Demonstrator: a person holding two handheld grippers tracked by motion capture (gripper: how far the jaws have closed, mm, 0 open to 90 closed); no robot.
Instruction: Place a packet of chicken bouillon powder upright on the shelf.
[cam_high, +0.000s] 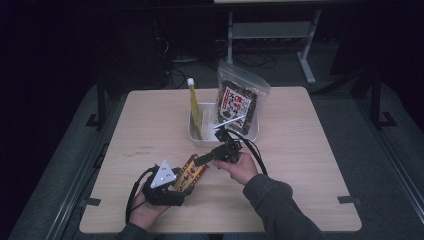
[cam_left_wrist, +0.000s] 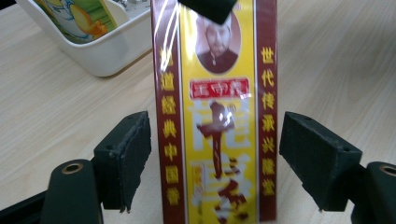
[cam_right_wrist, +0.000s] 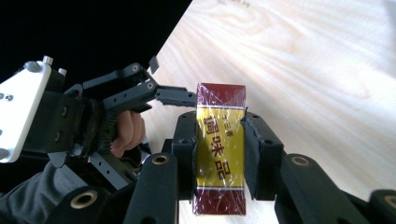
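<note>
Seasoning box (cam_high: 190, 173): long axis running 7 to 1 o'clock; right gripper (cam_right_wrist: 219, 154) clamping it; left gripper (cam_left_wrist: 215, 154) jaws standing apart alongside.

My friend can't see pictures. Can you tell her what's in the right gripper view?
Two black pads squeeze the narrow sides of a red and yellow box over a pale wooden table. To the left, a hand holds the other gripper.

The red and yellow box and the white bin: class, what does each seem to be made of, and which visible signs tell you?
Red and yellow box: probably printed cardboard wrapped in clear glossy film; the wrap shows wrinkles and glare, and the corners are sharp.
White bin: apparently moulded plastic, smooth and slightly shiny, with a rounded rim and corners.
</note>
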